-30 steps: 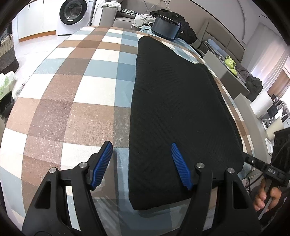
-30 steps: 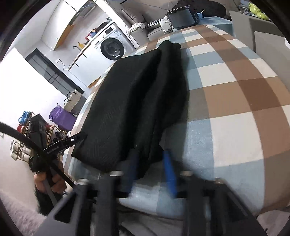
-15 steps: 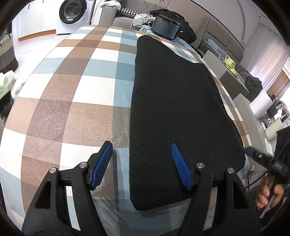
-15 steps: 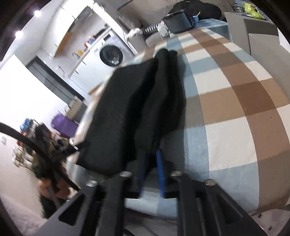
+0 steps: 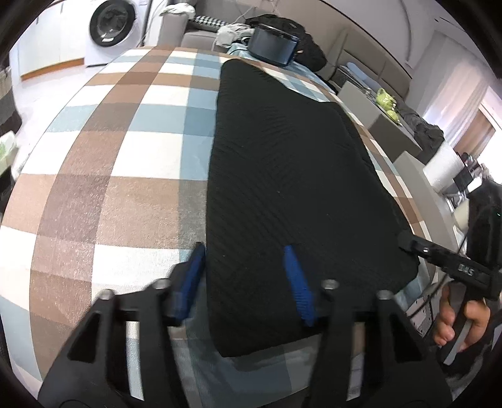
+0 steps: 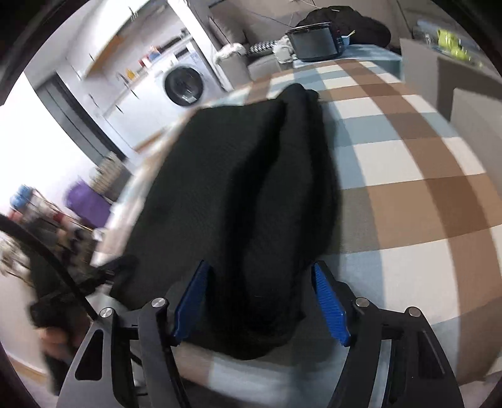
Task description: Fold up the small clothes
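A black knitted garment [image 5: 291, 175] lies folded lengthwise in a long strip on the checked tablecloth [image 5: 119, 175]. My left gripper [image 5: 246, 276] is open over its near left edge, with the left pad at the cloth's side. My right gripper [image 6: 263, 298] is open, its blue pads either side of the garment's [image 6: 251, 201] bunched near end. The right gripper also shows in the left wrist view [image 5: 439, 254] at the garment's near right corner.
A dark tray-like box [image 5: 271, 47] sits at the table's far end. A washing machine [image 5: 113, 25] stands beyond on the left. Grey chairs [image 5: 386, 125] line the right side. The table edge runs just below both grippers.
My right gripper was shut on the garment's near end and has now opened wide. My left gripper has shifted slightly forward and stays open.
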Demonstrator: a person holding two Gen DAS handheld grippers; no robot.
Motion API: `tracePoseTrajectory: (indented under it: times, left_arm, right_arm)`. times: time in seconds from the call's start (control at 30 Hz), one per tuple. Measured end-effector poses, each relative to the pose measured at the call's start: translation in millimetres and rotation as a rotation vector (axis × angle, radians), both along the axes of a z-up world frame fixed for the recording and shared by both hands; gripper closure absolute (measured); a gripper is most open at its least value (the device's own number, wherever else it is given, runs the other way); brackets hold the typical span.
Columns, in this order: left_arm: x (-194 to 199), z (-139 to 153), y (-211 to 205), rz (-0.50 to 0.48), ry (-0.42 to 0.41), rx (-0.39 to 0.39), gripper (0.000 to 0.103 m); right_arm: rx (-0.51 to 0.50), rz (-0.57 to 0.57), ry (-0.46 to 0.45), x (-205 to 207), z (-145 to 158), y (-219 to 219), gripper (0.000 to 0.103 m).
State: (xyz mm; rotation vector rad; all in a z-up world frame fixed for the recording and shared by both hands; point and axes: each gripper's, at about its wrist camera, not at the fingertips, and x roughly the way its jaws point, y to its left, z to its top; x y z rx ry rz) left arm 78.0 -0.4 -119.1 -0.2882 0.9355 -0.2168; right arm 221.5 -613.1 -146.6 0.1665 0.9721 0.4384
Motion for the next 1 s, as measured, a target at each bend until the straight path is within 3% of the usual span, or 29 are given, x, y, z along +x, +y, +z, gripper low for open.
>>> tracePoseTrajectory:
  times: [0.1, 0.13, 0.27, 0.57, 0.8, 1.0]
  left_arm:
    - [-1.4, 1.1, -2.8, -0.015, -0.027, 0.039, 0.079]
    - [-1.2, 1.1, -3.1, -0.016, -0.032, 0.046, 0.080]
    - [1.6, 1.2, -2.4, -0.019, -0.040, 0.047, 0.083]
    - [48.5, 3.7, -4.7, 0.015, -0.043, 0.075, 0.083]
    - [105.0, 5.3, -9.6, 0.044, -0.056, 0.155, 0.083]
    - [115.9, 2.8, -2.4, 0.061, -0.063, 0.132, 0.083]
  right_arm:
    - [0.084, 0.009, 0.060, 1.3, -12.4, -8.6, 0.059]
    - [0.128, 0.016, 0.080, 1.6, -15.9, -11.8, 0.065]
    - [0.197, 0.010, 0.088, 4.4, -20.2, -18.2, 0.079]
    - [0.119, 0.030, 0.045, 38.1, -14.2, -1.0, 0.081]
    - [0.055, 0.034, 0.014, 88.8, -9.5, 18.3, 0.080]
    - [0.034, 0.030, -0.010, 90.3, -7.9, 20.5, 0.079]
